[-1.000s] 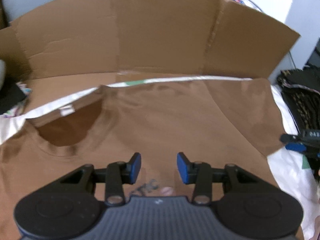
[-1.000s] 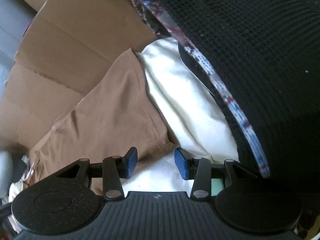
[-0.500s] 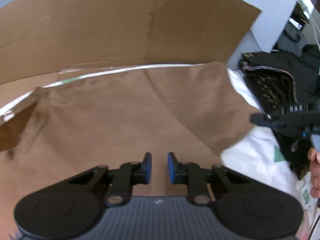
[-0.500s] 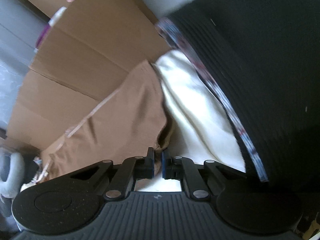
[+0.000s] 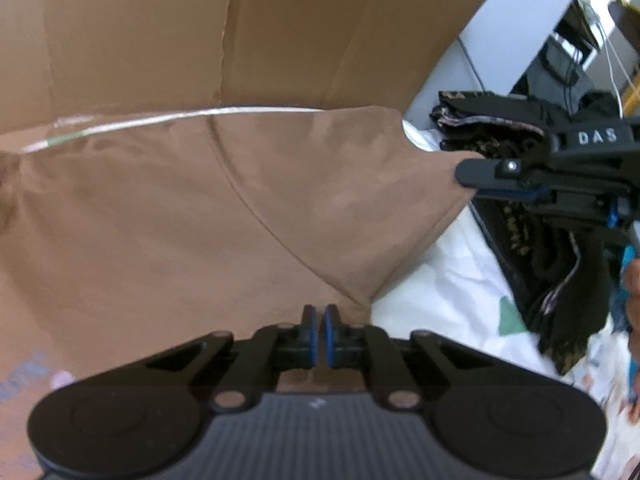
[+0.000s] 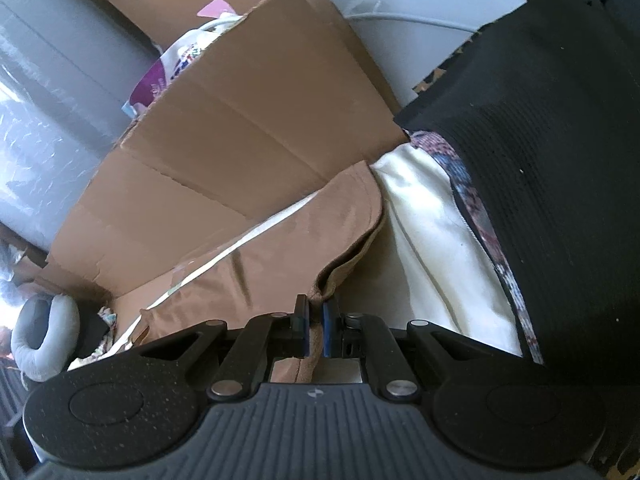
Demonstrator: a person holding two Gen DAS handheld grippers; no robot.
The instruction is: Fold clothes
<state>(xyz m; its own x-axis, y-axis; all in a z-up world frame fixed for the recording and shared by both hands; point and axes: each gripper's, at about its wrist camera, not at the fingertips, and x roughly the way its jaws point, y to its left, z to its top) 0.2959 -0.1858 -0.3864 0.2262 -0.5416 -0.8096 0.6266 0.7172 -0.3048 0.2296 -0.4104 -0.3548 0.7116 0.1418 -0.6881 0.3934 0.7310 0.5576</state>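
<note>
We see our right claw (image 6: 316,314) clenched on the brown shirt's (image 5: 168,216) sleeve edge, lifted beside the cardboard sheet (image 5: 200,32). Our left claw (image 5: 319,320), jaws just closing, is clamped on the shirt's fabric near that cardboard.

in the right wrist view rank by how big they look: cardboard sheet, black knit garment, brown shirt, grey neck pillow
1. black knit garment, though it lies nearest the camera
2. cardboard sheet, close to it in size
3. brown shirt
4. grey neck pillow

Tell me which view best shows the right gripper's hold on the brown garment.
The right wrist view: the right gripper is shut on a bunched edge of the brown garment, seen close up. The left wrist view shows it side-on at the garment's lifted corner, blurred.
</note>
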